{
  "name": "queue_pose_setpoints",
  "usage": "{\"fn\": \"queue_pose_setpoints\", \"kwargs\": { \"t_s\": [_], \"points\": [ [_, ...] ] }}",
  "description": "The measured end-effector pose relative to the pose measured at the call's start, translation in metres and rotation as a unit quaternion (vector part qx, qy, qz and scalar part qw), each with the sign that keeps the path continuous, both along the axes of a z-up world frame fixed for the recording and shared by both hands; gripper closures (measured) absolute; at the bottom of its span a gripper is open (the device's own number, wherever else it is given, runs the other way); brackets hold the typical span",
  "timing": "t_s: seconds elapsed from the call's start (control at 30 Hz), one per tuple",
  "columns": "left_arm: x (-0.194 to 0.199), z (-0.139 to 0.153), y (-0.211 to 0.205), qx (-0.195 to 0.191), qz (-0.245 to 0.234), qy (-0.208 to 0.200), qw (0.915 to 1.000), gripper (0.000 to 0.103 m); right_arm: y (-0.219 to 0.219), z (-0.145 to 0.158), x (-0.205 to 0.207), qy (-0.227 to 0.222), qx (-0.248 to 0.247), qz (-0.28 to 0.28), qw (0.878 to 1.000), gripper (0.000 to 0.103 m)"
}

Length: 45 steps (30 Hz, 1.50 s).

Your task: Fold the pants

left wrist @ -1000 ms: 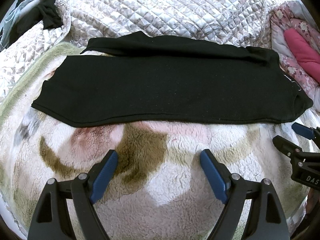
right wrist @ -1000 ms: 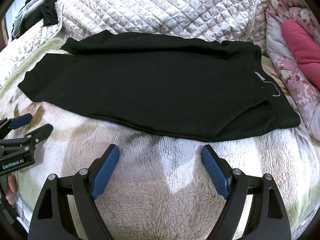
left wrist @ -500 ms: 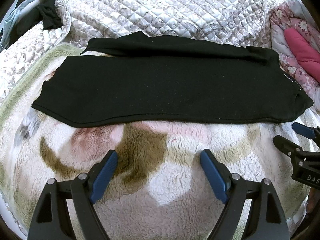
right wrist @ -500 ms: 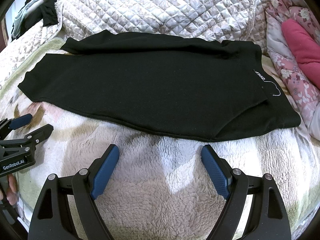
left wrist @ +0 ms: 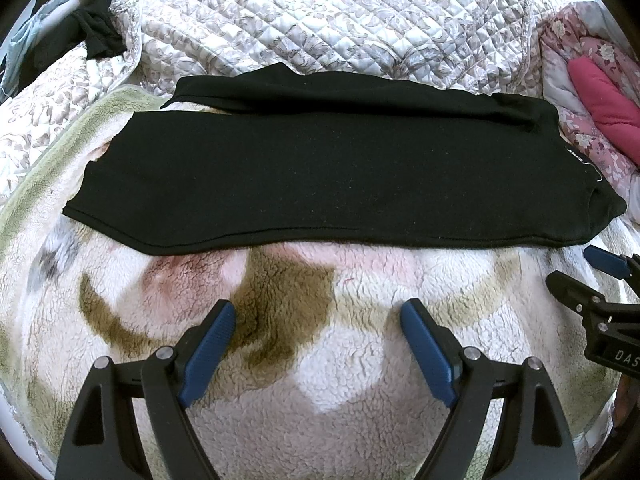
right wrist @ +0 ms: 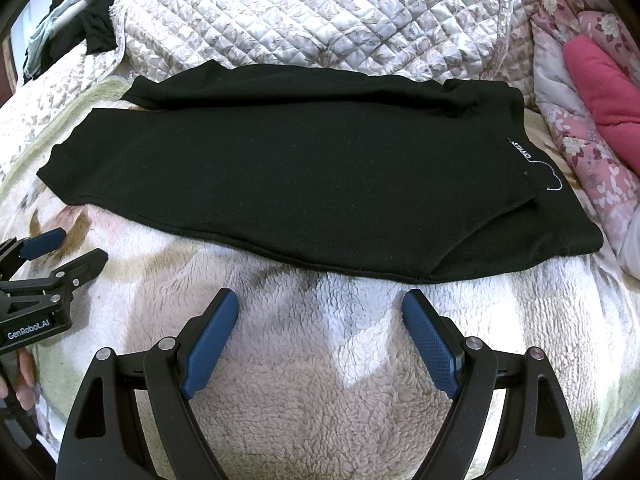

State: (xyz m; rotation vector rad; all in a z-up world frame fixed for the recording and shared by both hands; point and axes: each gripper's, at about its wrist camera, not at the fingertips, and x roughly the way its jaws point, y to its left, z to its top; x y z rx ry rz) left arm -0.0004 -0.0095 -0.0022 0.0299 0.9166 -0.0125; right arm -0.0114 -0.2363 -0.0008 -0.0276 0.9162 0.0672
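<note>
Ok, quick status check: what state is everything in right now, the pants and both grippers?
Pants: laid flat across the fleece blanket, legs stacked lengthwise, not held.
Left gripper: open, empty, hovering short of the pants' near edge.
Right gripper: open, empty, also short of the near edge.

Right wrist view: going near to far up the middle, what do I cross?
Right gripper with jaws open → fleece blanket → black pants → quilted bedspread.
</note>
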Motion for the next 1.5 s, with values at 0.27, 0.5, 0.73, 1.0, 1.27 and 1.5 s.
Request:
{"fn": "queue_pose_setpoints", "kwargs": {
  "t_s": [0.27, 0.5, 0.73, 1.0, 1.27, 1.5],
  "points": [
    [0.001, 0.000, 0.000, -0.001, 0.000, -0.001, 1.0000, 0.016, 0.001, -0.003, 0.008, -0.001, 0.001, 0.000, 1.000, 0.019],
    [0.001, 0.001, 0.000, -0.002, 0.000, -0.002, 1.0000, 0.016, -0.004, -0.001, 0.002, -0.009, 0.011, 0.008, 1.000, 0.019],
    [0.000, 0.004, -0.001, -0.002, -0.001, -0.005, 1.0000, 0.016, -0.004, 0.003, -0.005, -0.008, 0.017, 0.020, 1.000, 0.019],
    [-0.004, 0.010, 0.000, -0.010, -0.006, -0.018, 0.9998, 0.017, -0.011, 0.011, -0.012, -0.016, 0.030, 0.021, 0.999, 0.019],
    [-0.005, 0.023, 0.020, -0.031, 0.014, -0.047, 0.9983, 0.017, -0.043, 0.018, -0.012, -0.024, 0.073, -0.034, 0.996, 0.019],
    [0.011, 0.019, 0.080, -0.099, 0.102, -0.032, 0.9894, 0.017, -0.096, 0.010, -0.002, -0.001, 0.167, -0.130, 0.977, 0.019]
  ]
}}
